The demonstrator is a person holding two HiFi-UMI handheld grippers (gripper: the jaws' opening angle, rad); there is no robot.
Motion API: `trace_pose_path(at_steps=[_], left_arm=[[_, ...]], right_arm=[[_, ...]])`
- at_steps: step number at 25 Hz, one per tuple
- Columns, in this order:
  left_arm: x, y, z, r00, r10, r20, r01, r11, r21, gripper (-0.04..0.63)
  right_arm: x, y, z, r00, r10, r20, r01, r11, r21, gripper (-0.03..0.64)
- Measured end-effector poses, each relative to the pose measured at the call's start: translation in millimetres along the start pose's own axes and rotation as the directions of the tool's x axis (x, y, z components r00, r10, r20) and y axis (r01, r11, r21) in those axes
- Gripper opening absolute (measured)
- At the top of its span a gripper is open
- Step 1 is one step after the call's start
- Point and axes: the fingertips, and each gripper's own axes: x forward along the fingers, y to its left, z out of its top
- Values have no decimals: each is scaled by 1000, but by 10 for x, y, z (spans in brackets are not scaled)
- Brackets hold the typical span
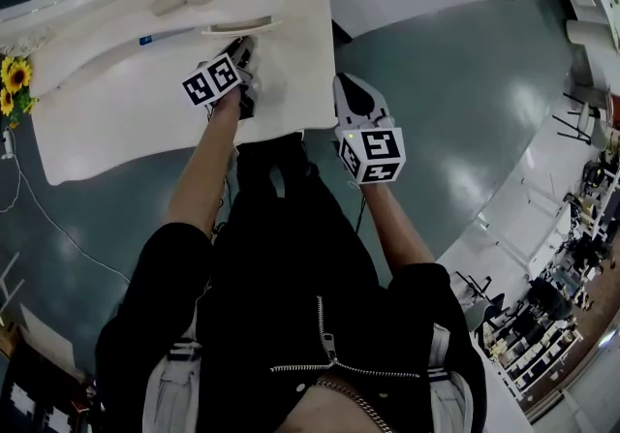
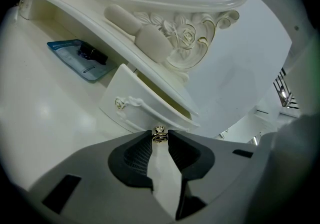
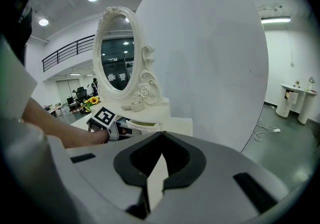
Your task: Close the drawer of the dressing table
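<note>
Fingers (image 2: 138,156) of left gripper (image 2: 160,141) clamp the open drawer's (image 2: 134,111) gold knob (image 2: 160,134).

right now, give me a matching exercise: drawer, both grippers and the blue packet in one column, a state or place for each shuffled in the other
Column one
1. drawer
2. left gripper
3. right gripper
4. blue packet

Column two
a. jaws together, nothing between them
b. lying flat on the tabletop, under the shelf
c. pulled partly out
d. jaws closed on a small gold knob

Pairs: 1-c, 2-d, 3-a, 4-b
</note>
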Motion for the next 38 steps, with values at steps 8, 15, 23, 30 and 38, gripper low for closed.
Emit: trace_pose_path(at_steps=[8, 15, 23, 30, 38], left_arm=[[92, 15, 103, 1000, -2, 4, 2, 1000, -2, 110], [141, 9, 161, 1000, -1, 7, 1, 1000, 11, 112], [205, 16, 224, 1000, 2, 10, -2, 1000, 16, 112], [261, 15, 274, 1000, 2, 7, -2, 1000, 15, 112], [281, 7, 294, 1000, 4, -4, -4, 999, 34, 114]], right_arm=[[30, -48, 30, 1000, -11, -2, 11, 1000, 2, 6], [41, -86, 38, 1000, -18, -5, 18, 1000, 5, 6], [37, -107, 27, 1000, -23, -8, 23, 1000, 10, 6], [2, -146, -6, 999, -33, -14, 33, 999, 16, 6], [-70, -149, -16, 999, -49, -11, 49, 999, 18, 6]])
